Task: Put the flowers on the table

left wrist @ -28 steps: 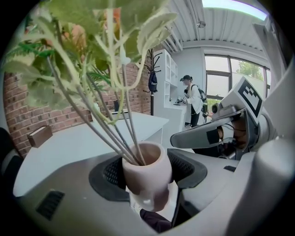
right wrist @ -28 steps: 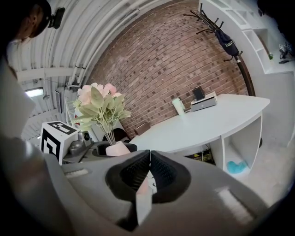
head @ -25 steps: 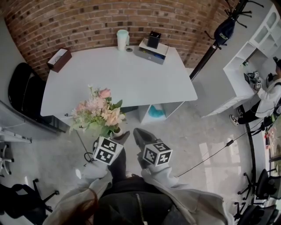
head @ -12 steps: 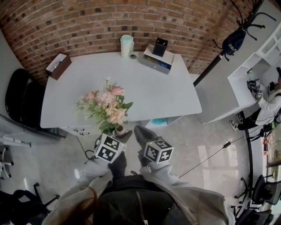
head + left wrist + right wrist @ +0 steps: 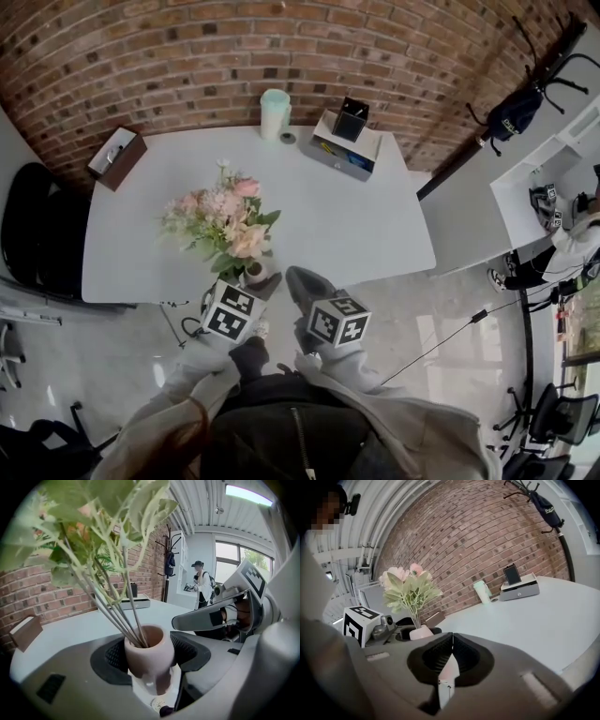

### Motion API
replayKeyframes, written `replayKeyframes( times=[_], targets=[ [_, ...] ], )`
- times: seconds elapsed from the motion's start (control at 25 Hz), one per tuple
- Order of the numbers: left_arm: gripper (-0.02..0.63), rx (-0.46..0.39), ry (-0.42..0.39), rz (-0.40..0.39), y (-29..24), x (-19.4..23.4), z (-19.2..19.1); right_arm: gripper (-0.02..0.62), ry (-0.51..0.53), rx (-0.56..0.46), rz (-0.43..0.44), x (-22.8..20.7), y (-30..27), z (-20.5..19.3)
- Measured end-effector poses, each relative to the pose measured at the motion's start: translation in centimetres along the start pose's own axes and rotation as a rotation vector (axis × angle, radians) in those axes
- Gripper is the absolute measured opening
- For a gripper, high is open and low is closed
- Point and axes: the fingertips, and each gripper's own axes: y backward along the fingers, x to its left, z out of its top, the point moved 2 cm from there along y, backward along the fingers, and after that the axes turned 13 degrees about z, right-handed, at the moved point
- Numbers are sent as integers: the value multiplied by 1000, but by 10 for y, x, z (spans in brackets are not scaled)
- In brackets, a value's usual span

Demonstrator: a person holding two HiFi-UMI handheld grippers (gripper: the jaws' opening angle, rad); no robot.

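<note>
A small pink vase (image 5: pixel 149 656) with pink flowers and green leaves (image 5: pixel 225 225) is gripped in my left gripper (image 5: pixel 255 277), whose jaws press on the vase's sides. The bouquet hangs over the near edge of the white table (image 5: pixel 319 216). In the right gripper view the vase (image 5: pixel 420 632) and flowers (image 5: pixel 410 588) show at the left. My right gripper (image 5: pixel 302 283) is beside the left one, at the table's front edge, shut with nothing between its jaws (image 5: pixel 450 651).
At the table's far side stand a pale green cup (image 5: pixel 274 113), a grey box with a black holder on top (image 5: pixel 346 142) and a brown tissue box (image 5: pixel 116 158) at the far left. A black chair (image 5: pixel 37 234) stands left. A coat rack (image 5: pixel 511 112) and a person (image 5: pixel 572 239) are right.
The person has stepped toward the table. The flowers, held in the left gripper, have moved from over the floor to over the table's near edge. Both grippers keep their pose.
</note>
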Motion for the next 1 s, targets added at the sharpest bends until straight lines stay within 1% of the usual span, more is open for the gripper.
replayKeyframes(
  times=[0.32,0.56,0.8,1.0],
  targets=[
    [255,-5,-8,-12,-42,44,20,1,1,-2,-15,-34,-39,30],
    [255,1,-22,-39,-67,70,29,0,10,-15,-37,-56,-68,49],
    [255,-3,-26,-64,-87,87,39,0,44,-12,-58,-80,-86,64],
    [255,12,-37,-63,-102,95,36,0,48,3,-53,-91,-98,71]
  ],
)
